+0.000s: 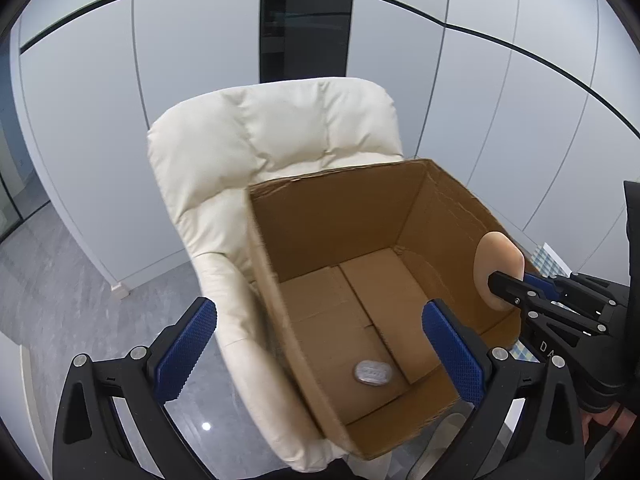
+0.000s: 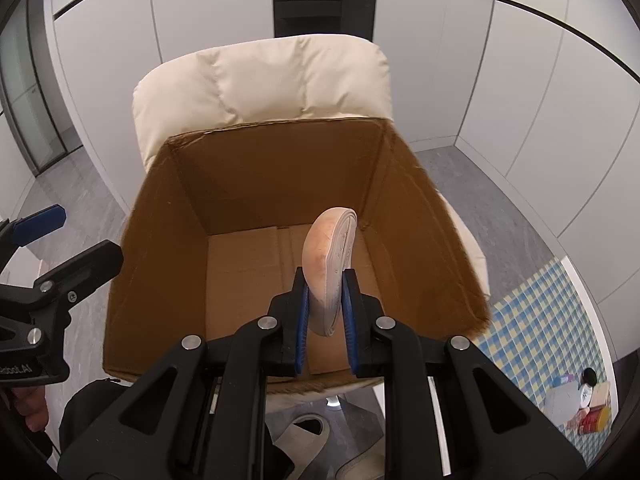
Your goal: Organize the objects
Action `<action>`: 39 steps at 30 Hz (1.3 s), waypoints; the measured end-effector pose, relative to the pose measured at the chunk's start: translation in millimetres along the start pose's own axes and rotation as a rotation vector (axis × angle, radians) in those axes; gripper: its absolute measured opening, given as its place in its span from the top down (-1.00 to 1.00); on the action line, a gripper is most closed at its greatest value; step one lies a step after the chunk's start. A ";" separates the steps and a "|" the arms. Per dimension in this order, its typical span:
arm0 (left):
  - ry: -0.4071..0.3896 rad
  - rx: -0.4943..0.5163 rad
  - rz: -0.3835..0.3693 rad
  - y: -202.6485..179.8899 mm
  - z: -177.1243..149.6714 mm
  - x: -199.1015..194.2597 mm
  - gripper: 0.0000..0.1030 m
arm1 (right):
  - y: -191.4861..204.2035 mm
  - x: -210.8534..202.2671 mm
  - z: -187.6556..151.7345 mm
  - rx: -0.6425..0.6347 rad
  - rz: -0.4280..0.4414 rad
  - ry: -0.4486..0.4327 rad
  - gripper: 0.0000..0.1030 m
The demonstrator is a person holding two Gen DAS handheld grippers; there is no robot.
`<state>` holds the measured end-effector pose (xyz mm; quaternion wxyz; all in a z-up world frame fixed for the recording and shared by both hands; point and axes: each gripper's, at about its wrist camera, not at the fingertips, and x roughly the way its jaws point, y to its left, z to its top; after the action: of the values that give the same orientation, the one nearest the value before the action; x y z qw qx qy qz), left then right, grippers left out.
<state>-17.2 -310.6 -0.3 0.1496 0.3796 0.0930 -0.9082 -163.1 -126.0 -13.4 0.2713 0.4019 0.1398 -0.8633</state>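
An open cardboard box point(image 2: 160, 248) sits on the seat of a cream padded chair point(image 2: 260, 80), and a small silver-grey oval object point(image 1: 372, 372) lies on the box's bottom flaps. The right gripper point(image 2: 325, 300) is clenched on a pale beige shoe insole point(image 2: 326, 256), held on edge above the inside of the box. The left gripper point(image 1: 320, 356) stands spread wide and empty over the box's near left wall, with a checked blue and yellow cloth point(image 2: 532, 320) off to the right.

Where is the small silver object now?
In the left wrist view, the small silver object lies on the floor of the cardboard box, near its front wall, between the open left tool's fingers.
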 end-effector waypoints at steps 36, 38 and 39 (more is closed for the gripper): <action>-0.032 0.016 0.017 -10.2 3.7 0.8 -0.99 | -20.4 -3.9 -3.6 0.057 -0.129 -0.030 -1.00; -0.033 0.015 0.014 -14.4 5.1 2.1 -0.99 | -27.5 -6.2 -5.5 0.070 -0.133 -0.031 -1.00; -0.033 0.014 0.012 -16.4 5.7 3.2 -0.99 | -30.4 -7.0 -6.5 0.075 -0.133 -0.031 -1.00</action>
<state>-28.7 -297.4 2.3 0.1540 0.3664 0.0819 -0.9140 -173.1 -95.7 -11.4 0.2001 0.3881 0.1295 -0.8903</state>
